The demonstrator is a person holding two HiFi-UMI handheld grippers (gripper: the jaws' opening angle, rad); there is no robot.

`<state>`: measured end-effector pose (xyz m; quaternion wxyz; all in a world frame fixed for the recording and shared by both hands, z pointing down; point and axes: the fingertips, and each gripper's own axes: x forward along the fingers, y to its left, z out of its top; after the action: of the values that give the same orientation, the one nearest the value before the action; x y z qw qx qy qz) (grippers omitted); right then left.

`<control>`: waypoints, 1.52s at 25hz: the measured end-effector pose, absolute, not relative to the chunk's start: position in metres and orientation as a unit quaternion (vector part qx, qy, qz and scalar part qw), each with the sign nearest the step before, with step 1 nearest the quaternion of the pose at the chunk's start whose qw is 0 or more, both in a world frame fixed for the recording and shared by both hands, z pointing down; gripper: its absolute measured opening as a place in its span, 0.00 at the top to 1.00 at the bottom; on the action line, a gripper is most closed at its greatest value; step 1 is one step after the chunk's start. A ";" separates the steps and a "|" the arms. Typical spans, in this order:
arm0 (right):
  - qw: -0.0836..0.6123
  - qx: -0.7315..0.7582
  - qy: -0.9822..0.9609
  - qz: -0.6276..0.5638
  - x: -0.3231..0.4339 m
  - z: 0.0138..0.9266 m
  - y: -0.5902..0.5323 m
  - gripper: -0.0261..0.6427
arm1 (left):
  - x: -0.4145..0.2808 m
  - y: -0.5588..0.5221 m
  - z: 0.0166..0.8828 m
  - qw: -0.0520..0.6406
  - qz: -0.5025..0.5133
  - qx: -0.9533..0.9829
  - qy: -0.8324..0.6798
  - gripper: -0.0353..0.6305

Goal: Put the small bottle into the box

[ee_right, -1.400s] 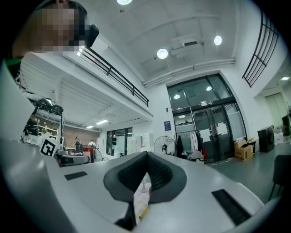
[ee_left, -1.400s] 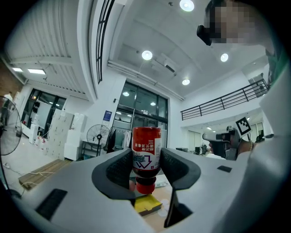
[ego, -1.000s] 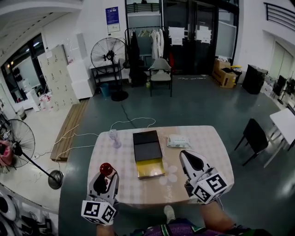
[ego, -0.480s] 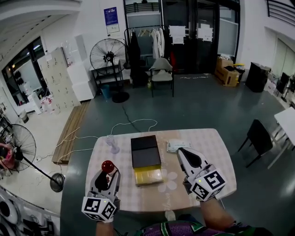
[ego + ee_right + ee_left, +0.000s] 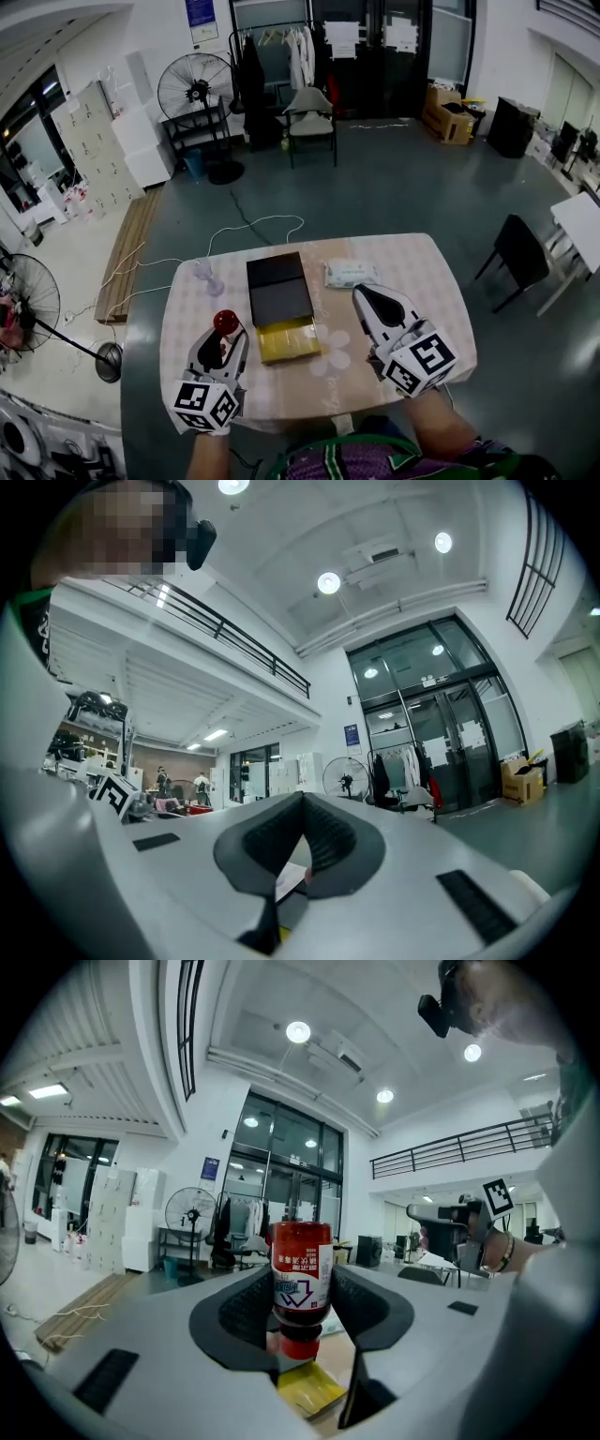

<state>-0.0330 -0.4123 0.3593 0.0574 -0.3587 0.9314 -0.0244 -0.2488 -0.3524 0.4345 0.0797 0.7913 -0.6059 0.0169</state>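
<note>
A small red bottle (image 5: 300, 1283) with a white label hangs cap-down between the pads of my left gripper (image 5: 300, 1309), which is shut on it. From the head view the bottle (image 5: 224, 322) shows as a red round end at the tip of the left gripper (image 5: 221, 339), over the table's left front part. The box (image 5: 288, 339) lies open in the middle of the table: a yellow-gold tray with its black lid (image 5: 278, 288) lying behind it. My right gripper (image 5: 367, 302) is to the right of the box, its jaws together with nothing in them (image 5: 298, 841).
A pale checked table (image 5: 419, 272) carries a white wipes packet (image 5: 351, 273) at the back right and a small clear stemmed glass (image 5: 206, 276) at the back left. A black chair (image 5: 517, 256) stands right of the table; cables lie on the floor behind.
The head camera has shifted, so the table sits a little more to the left and nearer. Both grippers keep their places beside the box; the left still holds the bottle.
</note>
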 end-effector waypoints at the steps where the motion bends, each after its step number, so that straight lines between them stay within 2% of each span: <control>1: 0.056 -0.361 0.930 -0.028 -0.032 0.364 -0.414 0.95 | -0.246 -0.356 0.442 0.084 0.024 0.793 -0.603 0.62; 8: 0.044 -0.372 0.926 -0.055 -0.022 0.399 -0.427 0.95 | -0.230 -0.386 0.504 0.122 0.074 0.802 -0.580 0.62; 38: -0.001 -0.360 0.928 -0.099 -0.001 0.474 -0.484 0.95 | -0.177 -0.465 0.711 0.207 0.288 0.787 -0.505 0.62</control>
<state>-0.0010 -0.4836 0.4741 -0.0008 -0.3600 0.9277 -0.0989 -0.1770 -0.4652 0.7112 0.2073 0.7869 -0.5047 0.2883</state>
